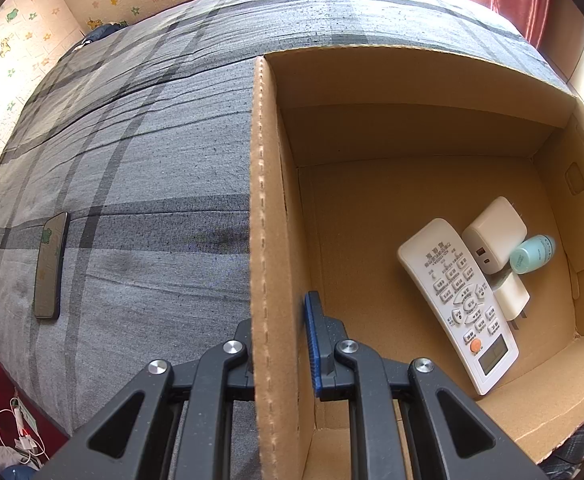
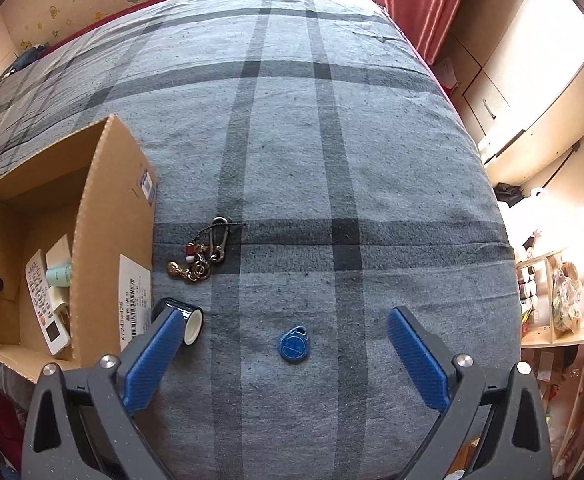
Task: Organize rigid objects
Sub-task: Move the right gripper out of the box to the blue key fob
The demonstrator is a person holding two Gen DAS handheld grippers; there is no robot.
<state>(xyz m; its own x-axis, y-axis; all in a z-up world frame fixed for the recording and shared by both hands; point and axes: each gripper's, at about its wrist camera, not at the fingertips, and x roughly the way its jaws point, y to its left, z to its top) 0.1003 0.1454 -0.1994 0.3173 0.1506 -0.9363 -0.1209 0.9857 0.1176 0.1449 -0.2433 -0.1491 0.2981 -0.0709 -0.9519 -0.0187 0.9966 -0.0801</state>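
On the bed, I keep my left gripper point(image 1: 282, 344) clamped on the cardboard box point(image 1: 261, 200) wall to steady it. My right gripper point(image 2: 288, 354) hangs with jaws wide apart over the blue tag point(image 2: 294, 345), ready to grasp.

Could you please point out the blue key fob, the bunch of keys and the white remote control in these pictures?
blue key fob point(image 2: 294, 345): right wrist view, centre of its disc.
bunch of keys point(image 2: 200, 256): right wrist view, middle of the cluster.
white remote control point(image 1: 458, 300): left wrist view, its keypad.
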